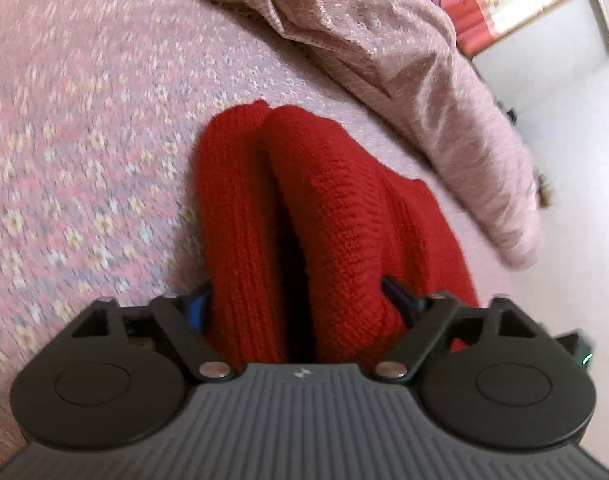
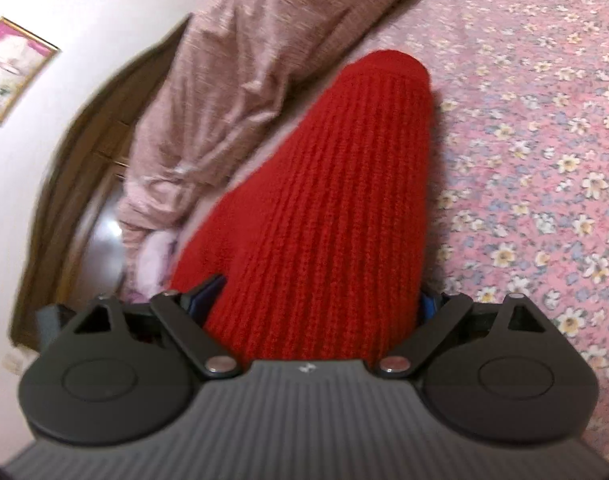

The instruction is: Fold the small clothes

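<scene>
A red knitted garment (image 1: 324, 216) hangs from my left gripper (image 1: 300, 304), bunched in two folds between the fingers, above a pink flowered bedspread (image 1: 84, 140). My left gripper is shut on it; the fingertips are hidden by the knit. In the right wrist view the same red knit (image 2: 344, 200) fills the space between the fingers of my right gripper (image 2: 320, 304), which is shut on it. It hangs as one ribbed panel over the bedspread (image 2: 544, 140). Both fingertips are covered by fabric.
A crumpled pinkish-brown quilt (image 1: 404, 60) lies along the bed's far edge and also shows in the right wrist view (image 2: 232, 80). Beyond it are a white wall with a framed picture (image 2: 12, 68) and a dark wooden headboard (image 2: 76, 160).
</scene>
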